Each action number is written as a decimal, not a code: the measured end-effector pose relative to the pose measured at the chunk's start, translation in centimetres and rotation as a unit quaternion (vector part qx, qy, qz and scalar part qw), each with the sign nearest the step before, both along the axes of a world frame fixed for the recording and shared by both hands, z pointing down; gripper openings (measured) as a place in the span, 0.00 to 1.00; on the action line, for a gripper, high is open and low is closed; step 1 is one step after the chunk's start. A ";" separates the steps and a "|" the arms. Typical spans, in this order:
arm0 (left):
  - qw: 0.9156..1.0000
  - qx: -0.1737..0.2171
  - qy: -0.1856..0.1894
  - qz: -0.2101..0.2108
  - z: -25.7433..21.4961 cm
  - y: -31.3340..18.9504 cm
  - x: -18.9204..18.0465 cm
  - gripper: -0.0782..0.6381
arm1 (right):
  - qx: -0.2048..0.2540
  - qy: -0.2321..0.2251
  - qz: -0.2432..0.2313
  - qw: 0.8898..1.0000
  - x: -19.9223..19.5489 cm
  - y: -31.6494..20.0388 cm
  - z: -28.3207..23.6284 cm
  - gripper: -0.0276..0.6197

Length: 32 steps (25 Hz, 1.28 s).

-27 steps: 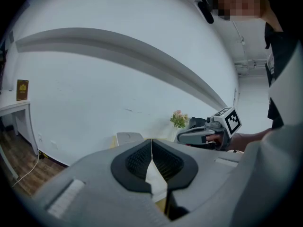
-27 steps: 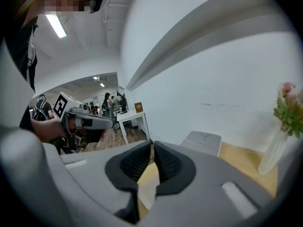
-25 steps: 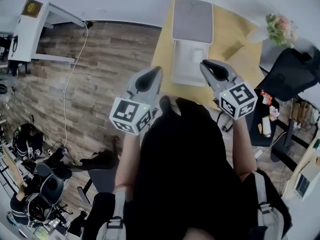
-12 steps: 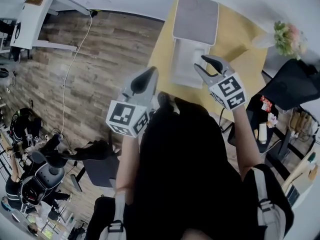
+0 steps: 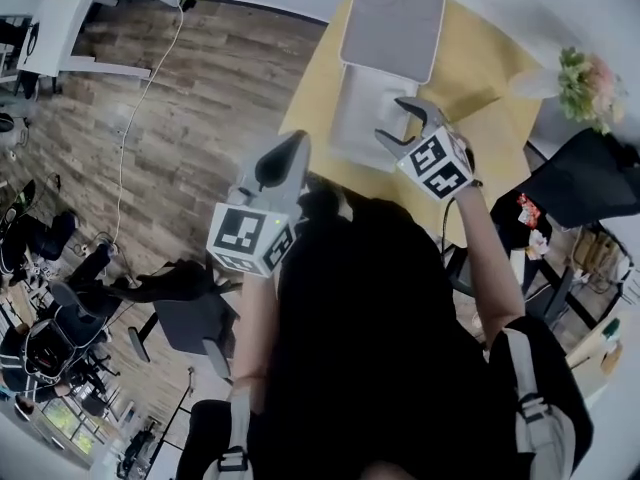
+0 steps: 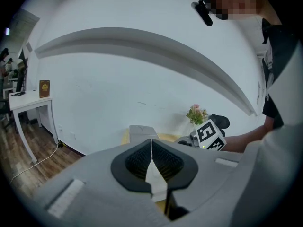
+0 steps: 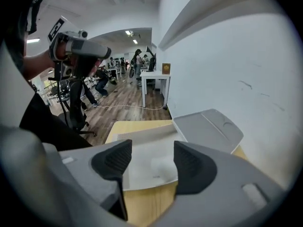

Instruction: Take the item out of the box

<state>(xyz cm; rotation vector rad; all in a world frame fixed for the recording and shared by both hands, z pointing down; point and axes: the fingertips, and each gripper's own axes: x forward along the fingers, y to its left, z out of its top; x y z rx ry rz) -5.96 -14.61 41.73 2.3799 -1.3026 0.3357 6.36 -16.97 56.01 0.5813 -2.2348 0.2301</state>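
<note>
Closest to the body, the left gripper (image 5: pixel 288 148) hangs over the wooden floor (image 5: pixel 200 108), short of the counter (image 5: pixel 480 73). Its fingers are clenched tip to tip and grip nothing. Further out, the right gripper (image 5: pixel 397 122) hovers above the near edge of the open box (image 5: pixel 352 128). Its fingers are spreading apart with only air between them, and its own view looks down into the tray. The item (image 7: pixel 163 165) is hard to make out; it is probably the pale patch on the equally pale bottom of the box. Beyond, the lid (image 5: pixel 392 23) lies folded back on the yellow counter.

The step in hand looks like the reach into the box. To do it well, let the fingers finish spreading before descending. Come down straight over the patch, clear of the tray walls, and straddle it evenly. The left gripper could steady the near wall so the light box does not lift along with the item.
</note>
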 end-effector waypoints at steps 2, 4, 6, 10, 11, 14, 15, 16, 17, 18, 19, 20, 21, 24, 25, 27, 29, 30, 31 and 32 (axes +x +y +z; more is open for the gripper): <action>1.000 0.001 0.001 -0.003 -0.1 0.0 0.4 0.13 | -0.003 0.020 -0.011 1.000 0.4 -0.3 1.0 0.47; 1.000 0.000 0.000 -0.005 -0.1 0.1 0.6 0.13 | -0.005 0.040 -0.021 0.999 0.6 -0.5 2.1 0.48; 1.000 -0.002 -0.002 -0.006 0.1 0.3 0.6 0.13 | -0.008 0.064 -0.034 0.997 0.7 -0.5 3.7 0.49; 1.000 -0.007 -0.005 -0.016 0.7 0.2 0.8 0.13 | -0.008 0.110 -0.060 0.992 1.3 -1.0 7.0 0.49; 1.000 -0.009 -0.005 -0.018 0.9 0.2 0.9 0.13 | -0.010 0.118 -0.063 0.991 1.5 -1.1 7.7 0.49; 1.000 -0.013 -0.006 -0.021 1.4 0.3 0.9 0.13 | -0.024 0.137 -0.070 0.988 1.7 -1.2 9.6 0.49; 1.000 -0.015 -0.006 -0.022 1.5 0.3 0.9 0.13 | -0.025 0.143 -0.072 0.987 1.7 -1.3 10.0 0.49; 1.000 -0.016 -0.006 -0.023 1.6 0.3 0.8 0.13 | -0.025 0.148 -0.072 0.986 1.7 -1.5 10.4 0.49; 1.000 -0.018 -0.007 -0.025 1.7 0.2 0.8 0.13 | -0.023 0.152 -0.072 0.985 1.7 -1.8 10.6 0.49; 0.999 -0.019 -0.007 -0.026 1.8 0.2 0.7 0.13 | -0.022 0.155 -0.072 0.985 1.6 -2.0 10.8 0.49; 0.999 -0.020 -0.007 -0.027 1.8 0.1 0.6 0.13 | -0.023 0.155 -0.071 0.985 1.5 -2.2 11.0 0.49; 0.999 -0.022 -0.008 -0.028 1.9 0.1 0.6 0.13 | -0.025 0.155 -0.071 0.985 1.4 -2.3 11.2 0.49; 0.999 -0.023 -0.008 -0.029 2.0 0.1 0.5 0.13 | -0.029 0.155 -0.072 0.985 1.2 -2.3 11.4 0.49; 0.999 -0.027 -0.008 -0.030 2.1 -0.1 0.3 0.13 | -0.037 0.160 -0.075 0.984 1.1 -2.6 11.8 0.49; 0.999 -0.028 -0.009 -0.030 2.0 -0.1 0.2 0.13 | -0.038 0.164 -0.078 0.983 1.1 -2.7 11.9 0.49; 0.999 -0.028 -0.009 -0.031 2.1 -0.2 0.2 0.13 | -0.038 0.174 -0.087 0.980 1.2 -2.7 12.1 0.49; 0.999 -0.028 -0.009 -0.033 2.3 -0.3 0.3 0.13 | -0.040 0.185 -0.096 0.977 1.4 -2.5 12.6 0.49; 0.999 -0.027 -0.009 -0.033 2.3 -0.3 0.3 0.13 | -0.041 0.190 -0.100 0.976 1.5 -2.5 12.8 0.49; 0.999 -0.027 -0.009 -0.033 2.4 -0.4 0.4 0.13 | -0.043 0.193 -0.102 0.975 1.5 -2.4 13.0 0.49; 0.999 -0.027 -0.009 -0.033 2.4 -0.4 0.5 0.13 | -0.044 0.195 -0.103 0.974 1.6 -2.4 13.1 0.49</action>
